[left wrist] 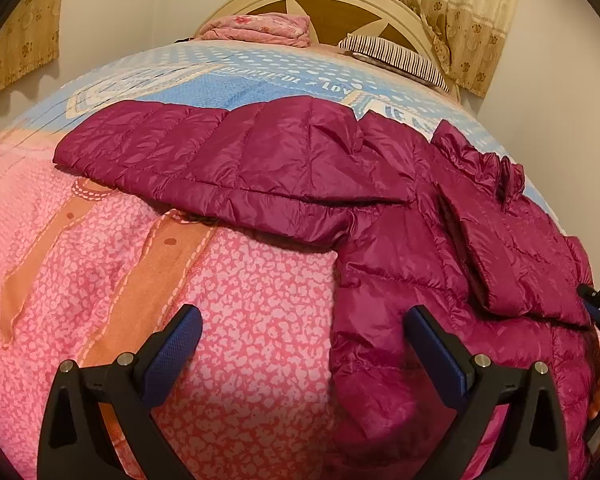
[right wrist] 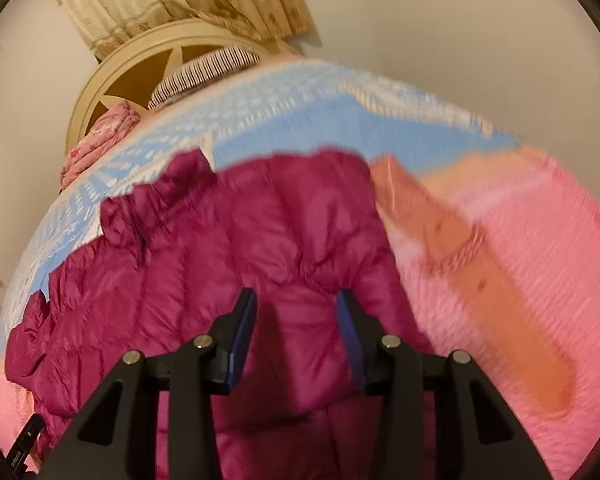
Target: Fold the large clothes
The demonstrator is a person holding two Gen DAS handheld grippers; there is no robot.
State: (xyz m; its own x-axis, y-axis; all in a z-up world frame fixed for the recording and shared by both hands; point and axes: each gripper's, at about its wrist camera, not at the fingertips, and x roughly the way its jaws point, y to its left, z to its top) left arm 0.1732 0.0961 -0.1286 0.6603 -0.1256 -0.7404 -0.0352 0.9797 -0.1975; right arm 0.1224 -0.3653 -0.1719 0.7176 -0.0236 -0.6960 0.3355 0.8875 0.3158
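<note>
— While you held the left hand-held gripper over the bed, what could you read anywhere?

— Only the print on the bedspread: white capitals on the blue band spelled "BEAUTIFUL", with a few more letters after it that I could not make out. Your right wrist view was too blurred to give any writing, and the small white marking on the black part at its lower left edge was too small to read.

— And where was the jacket?

— That magenta quilted puffer jacket lay spread on the bed, across the line where the blue band met the pink floral part. One sleeve stretched out to the left in your left wrist view; the other sleeve was folded in over the body. Its hem reached down just beside your left gripper's right finger.

— How were your two grippers?

— Your left one stood wide open with nothing between its blue pads, over bare bedspread. Your right hand-held gripper stood partly open above the jacket, its pads not pressing on the fabric.

— Anything else?

— A striped pillow and a folded pink blanket lay by the headboard, with curtains behind.
</note>
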